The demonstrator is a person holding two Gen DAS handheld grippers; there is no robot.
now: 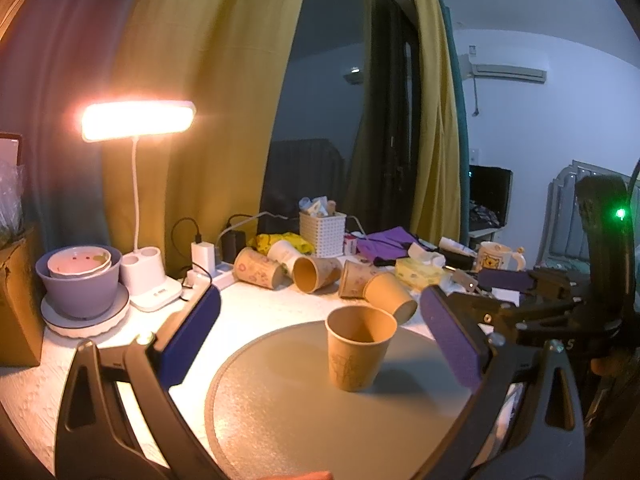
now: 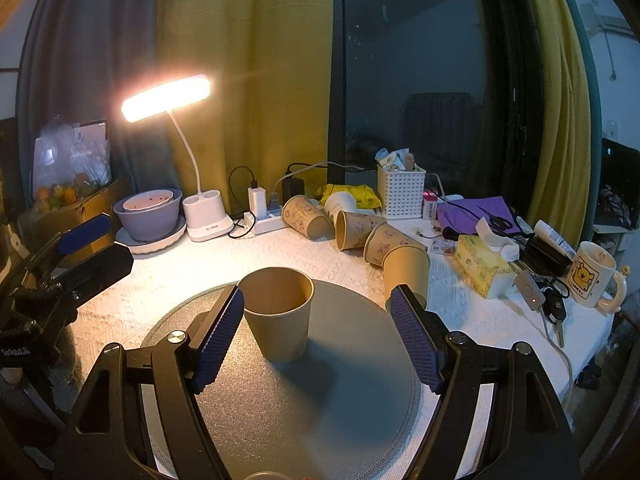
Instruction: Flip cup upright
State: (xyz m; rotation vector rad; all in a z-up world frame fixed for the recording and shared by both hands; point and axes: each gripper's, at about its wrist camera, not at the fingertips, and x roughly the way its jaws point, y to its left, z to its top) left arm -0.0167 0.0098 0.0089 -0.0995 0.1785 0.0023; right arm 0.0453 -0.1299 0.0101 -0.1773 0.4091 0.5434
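Note:
A tan paper cup stands upright, mouth up, on a round grey mat. My left gripper is open and empty, its blue pads wide apart on either side of the cup, a little nearer than it. In the right wrist view the same cup stands on the mat. My right gripper is open; its left pad lies close beside the cup's left wall, its right pad well clear. Each gripper shows in the other's view, the right one and the left one.
Several paper cups lie on their sides behind the mat. A lit desk lamp, stacked bowls, a power strip, a white basket, a tissue box and a bear mug crowd the table's back and right.

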